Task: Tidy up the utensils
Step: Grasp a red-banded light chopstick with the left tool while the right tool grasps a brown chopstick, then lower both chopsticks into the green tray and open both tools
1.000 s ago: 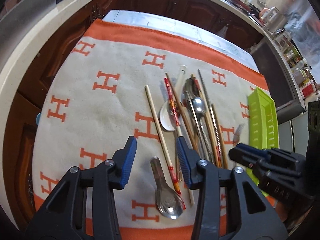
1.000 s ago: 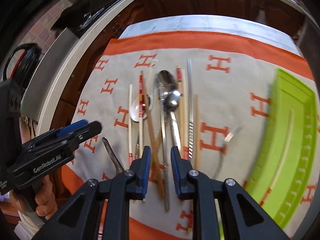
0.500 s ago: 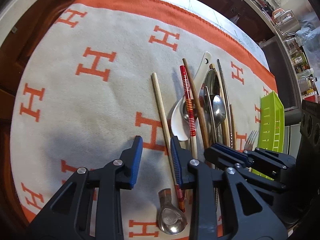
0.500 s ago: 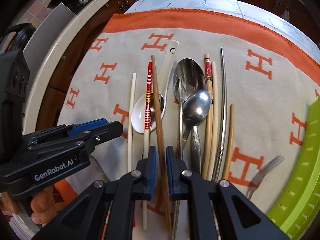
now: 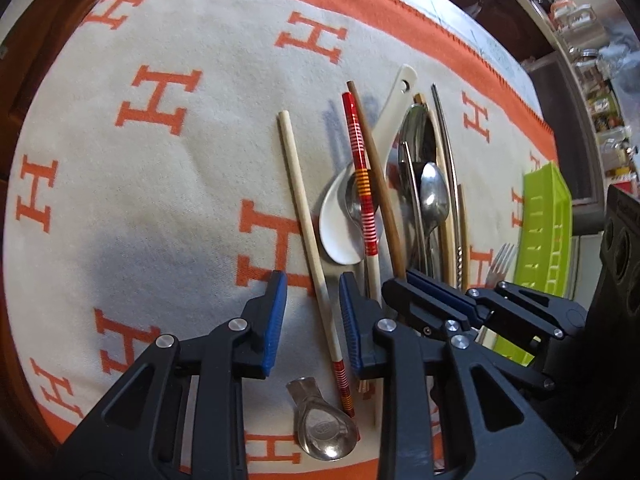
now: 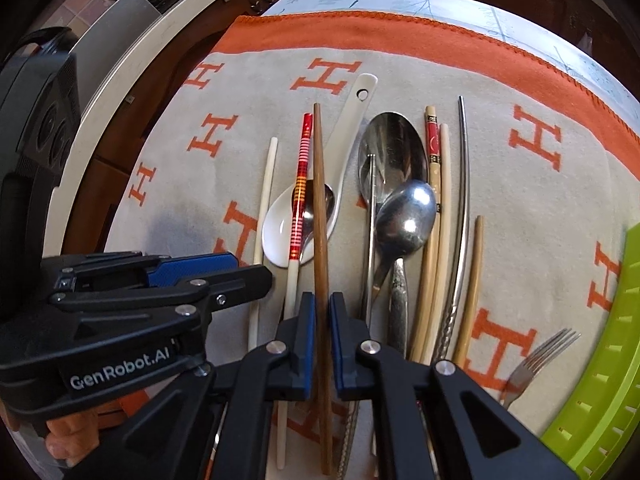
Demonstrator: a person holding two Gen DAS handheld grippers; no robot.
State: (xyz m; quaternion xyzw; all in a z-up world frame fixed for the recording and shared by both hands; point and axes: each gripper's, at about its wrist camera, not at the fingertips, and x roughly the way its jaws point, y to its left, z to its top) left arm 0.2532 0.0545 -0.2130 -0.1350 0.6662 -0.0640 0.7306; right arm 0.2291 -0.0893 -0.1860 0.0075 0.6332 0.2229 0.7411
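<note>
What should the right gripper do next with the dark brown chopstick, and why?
Probably close fully and lift. The right gripper has its blue pads on both sides of the dark brown chopstick, nearly touching it, and the stick lies across the white spoon, so a straight lift should free it.

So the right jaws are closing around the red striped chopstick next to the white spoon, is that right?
Not quite. The right wrist view shows the right gripper closing around the plain brown chopstick; the red striped chopstick lies just left of it, across the white spoon.
</note>
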